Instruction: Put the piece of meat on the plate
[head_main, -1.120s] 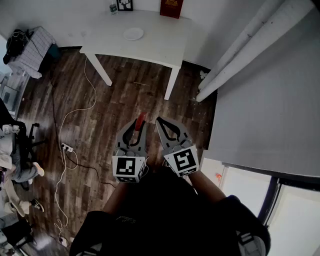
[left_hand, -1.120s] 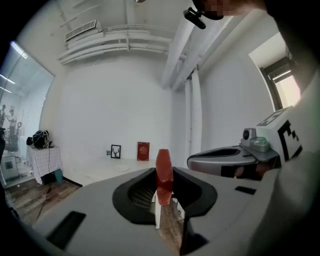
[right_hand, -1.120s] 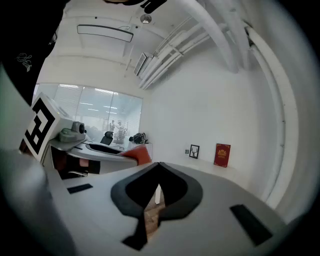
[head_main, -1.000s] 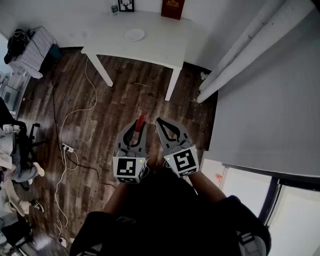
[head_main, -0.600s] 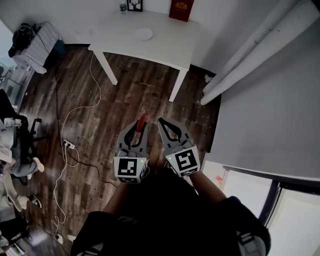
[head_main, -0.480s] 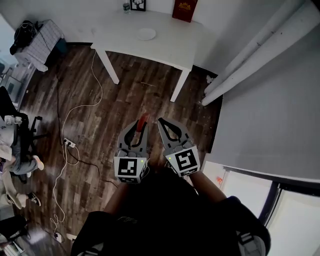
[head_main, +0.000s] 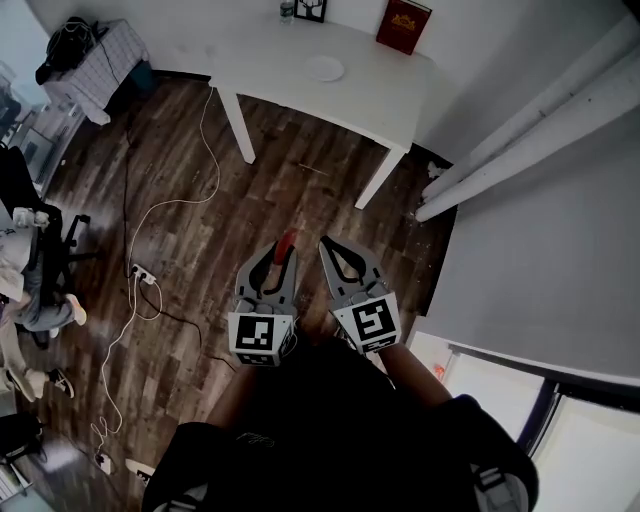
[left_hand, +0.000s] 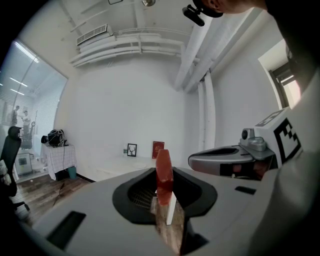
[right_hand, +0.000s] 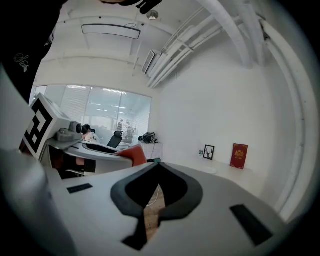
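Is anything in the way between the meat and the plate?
No, nothing visible is. The left gripper holds the piece of meat, and only bare wooden floor lies between it and the white table. The plate lies in the open there; the frame and red book stand behind it.

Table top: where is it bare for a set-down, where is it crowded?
Bare: the white table left of the plate, and its right end in front of the red book. Busiest: the back edge, with small bottle, picture frame and the book.
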